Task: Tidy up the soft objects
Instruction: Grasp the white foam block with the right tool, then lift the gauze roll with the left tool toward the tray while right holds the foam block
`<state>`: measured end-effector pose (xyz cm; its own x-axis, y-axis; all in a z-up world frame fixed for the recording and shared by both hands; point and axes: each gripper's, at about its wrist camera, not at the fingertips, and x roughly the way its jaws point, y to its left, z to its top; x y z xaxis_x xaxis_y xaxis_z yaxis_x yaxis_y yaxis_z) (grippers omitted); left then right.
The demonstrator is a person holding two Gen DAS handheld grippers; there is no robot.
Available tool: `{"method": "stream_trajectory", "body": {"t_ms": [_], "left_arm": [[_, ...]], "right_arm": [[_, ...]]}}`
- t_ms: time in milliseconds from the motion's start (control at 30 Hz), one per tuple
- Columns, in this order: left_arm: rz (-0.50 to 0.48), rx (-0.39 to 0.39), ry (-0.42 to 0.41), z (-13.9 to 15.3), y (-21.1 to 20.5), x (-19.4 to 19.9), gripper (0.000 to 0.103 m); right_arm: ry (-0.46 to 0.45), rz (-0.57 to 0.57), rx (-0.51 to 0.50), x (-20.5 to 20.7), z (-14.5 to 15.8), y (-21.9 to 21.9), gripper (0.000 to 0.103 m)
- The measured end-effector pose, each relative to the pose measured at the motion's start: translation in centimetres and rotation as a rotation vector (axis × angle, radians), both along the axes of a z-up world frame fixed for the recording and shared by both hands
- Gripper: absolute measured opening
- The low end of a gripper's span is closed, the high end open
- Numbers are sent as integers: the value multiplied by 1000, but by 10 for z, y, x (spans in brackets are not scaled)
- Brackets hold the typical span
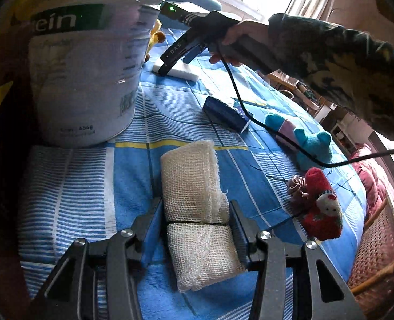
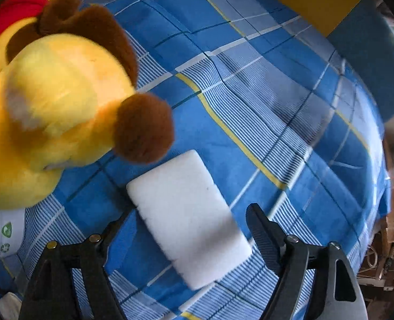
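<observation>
Between left hand-held gripper (image 1: 197, 229) pads: gauze roll (image 1: 197, 213)

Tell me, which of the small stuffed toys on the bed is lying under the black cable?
The blue teddy: the black cable runs straight across its body. The red Santa toy lies nearer the bed's edge, clear of the cable.

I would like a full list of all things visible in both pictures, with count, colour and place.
bedsheet: one, blue checked, under everything
gauze roll: one, cream, between the left jaws
tub: one, white, standing at far left
sponge: one, white, lying between the right jaws
lion toy: one, yellow and brown, beside the sponge
blue roll: one, dark blue, mid sheet
bear toy: one, turquoise, right of it
red toy: one, near right edge
left hand-held gripper: shut on the gauze roll
right hand-held gripper: open over the sponge
</observation>
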<state>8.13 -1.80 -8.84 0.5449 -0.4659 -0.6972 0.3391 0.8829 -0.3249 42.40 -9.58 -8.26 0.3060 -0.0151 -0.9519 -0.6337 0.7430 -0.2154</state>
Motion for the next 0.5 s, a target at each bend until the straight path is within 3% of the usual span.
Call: {"method": "stream_trajectory", "body": {"t_ms": [67,133,200,333,500], "left_arm": [[1,-2,0,0,0,-1,49],[2,-2,0,-1,1,0,49],[2,-1,-1,-1,1,0,49],[2,-1,-1,0,4,-1,49],[2,13,-6,0,2,-2,48]], "right_arm": [[34,-35,51,4,-1,-7,83],[45,-62,100,0,2,-14,63],[-4,-88,100,-10,9,-20,59],[-40,-175,142,-38,31,-40,58],[0,-285,276,-105,63,-62,60]]}}
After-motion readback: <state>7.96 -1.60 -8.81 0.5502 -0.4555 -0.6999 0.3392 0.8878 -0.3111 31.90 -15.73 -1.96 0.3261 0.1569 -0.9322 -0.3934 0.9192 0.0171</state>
